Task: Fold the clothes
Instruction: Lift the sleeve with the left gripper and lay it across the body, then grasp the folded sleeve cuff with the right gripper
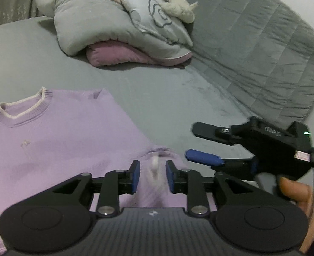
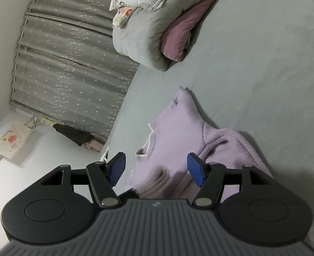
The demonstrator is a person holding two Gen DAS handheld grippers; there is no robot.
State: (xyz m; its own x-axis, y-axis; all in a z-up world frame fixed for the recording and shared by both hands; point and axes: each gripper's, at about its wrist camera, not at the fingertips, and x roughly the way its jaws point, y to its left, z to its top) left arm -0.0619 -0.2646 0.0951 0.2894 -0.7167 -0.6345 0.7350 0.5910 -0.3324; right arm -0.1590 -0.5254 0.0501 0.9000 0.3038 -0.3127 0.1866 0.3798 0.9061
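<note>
On grey bed: lilac sweater; both claws agape.

A home bedroom: a wide bed under a grey sheet, a rolled grey and pink duvet, a quilted grey blanket, a soft toy, and star-patterned grey curtains along the wall.

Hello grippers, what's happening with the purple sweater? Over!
Left gripper open, straddling a blurred cuff. Right gripper open, above the sweater. Sweater flat on the bed, one sleeve folded in. Nothing in the way.
</note>
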